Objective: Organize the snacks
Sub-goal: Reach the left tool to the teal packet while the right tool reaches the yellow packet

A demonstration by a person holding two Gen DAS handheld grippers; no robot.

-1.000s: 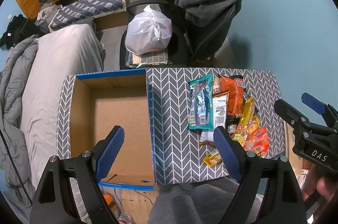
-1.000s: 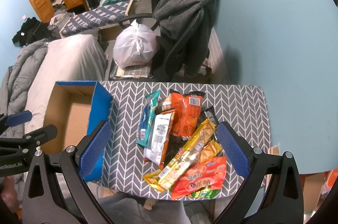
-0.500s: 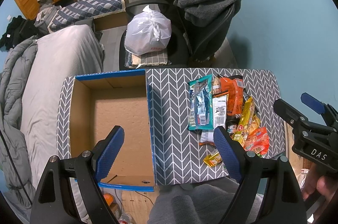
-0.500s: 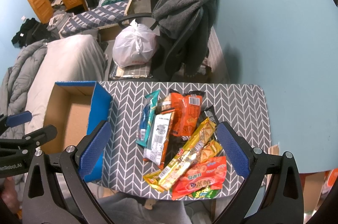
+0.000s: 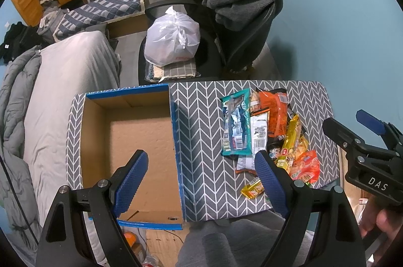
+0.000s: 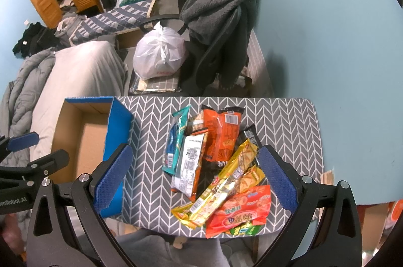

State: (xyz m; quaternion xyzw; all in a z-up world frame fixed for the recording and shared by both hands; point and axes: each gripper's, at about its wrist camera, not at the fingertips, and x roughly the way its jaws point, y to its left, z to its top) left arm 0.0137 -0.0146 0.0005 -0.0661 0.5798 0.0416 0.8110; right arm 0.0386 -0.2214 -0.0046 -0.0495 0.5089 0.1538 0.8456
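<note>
Small table w/ grey chevron cover (image 6: 282,121). On its left side sits an open cardboard box (image 5: 141,141) w/ blue edges, nothing inside. On the right side lies a loose, overlapping pile of snack packets (image 6: 216,166): teal, white, orange, yellow, red. Left gripper (image 5: 201,181) hovers above the box's right wall, fingers spread wide, holding nothing. Right gripper (image 6: 194,179) hovers over the pile, also spread wide & empty. Behind the table: chair w/ white plastic bag (image 5: 173,38).
</note>
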